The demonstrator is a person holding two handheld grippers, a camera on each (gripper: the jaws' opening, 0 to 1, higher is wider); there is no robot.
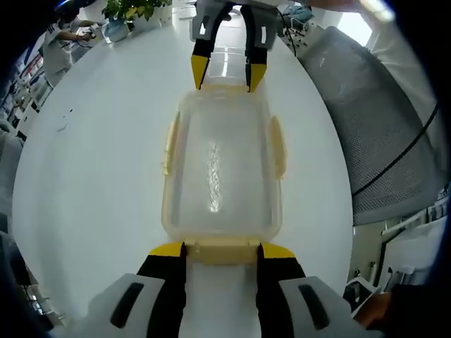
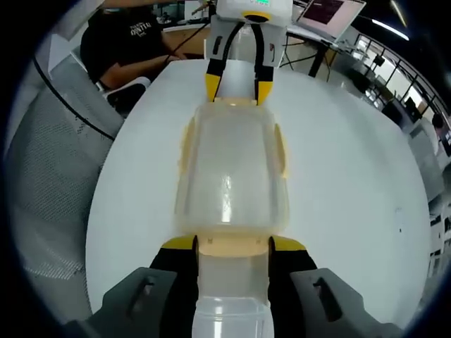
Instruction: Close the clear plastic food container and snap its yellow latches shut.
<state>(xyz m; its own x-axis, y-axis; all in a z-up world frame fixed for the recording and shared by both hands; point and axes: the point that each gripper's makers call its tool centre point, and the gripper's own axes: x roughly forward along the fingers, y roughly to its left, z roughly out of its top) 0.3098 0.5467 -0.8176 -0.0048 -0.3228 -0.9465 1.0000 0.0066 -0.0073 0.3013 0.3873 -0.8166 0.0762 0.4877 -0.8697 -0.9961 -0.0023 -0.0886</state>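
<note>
The clear plastic container [image 1: 222, 169] lies on the white table [image 1: 91, 183] with its lid on. A yellow latch sits on each long side [image 1: 170, 144] [image 1: 279, 146]. My left gripper [image 1: 222, 250] stands open at the near short end, and its yellow-tipped jaws straddle the end latch [image 1: 222, 251]. My right gripper [image 1: 227, 72] is at the far short end, also open, tips on either side of that end's latch. In the right gripper view the same container [image 2: 231, 176] runs from my right gripper [image 2: 234, 244], which brackets its end latch [image 2: 232, 246], to the left gripper [image 2: 236, 84].
A grey mesh chair [image 1: 380, 127] stands close to the table's right edge. Potted plants [image 1: 134, 10] sit at the far end. A person in black [image 2: 127, 39] sits at the table's other end, near laptops [image 2: 328, 14]. White tabletop [image 2: 352, 169] stretches out on both sides of the container.
</note>
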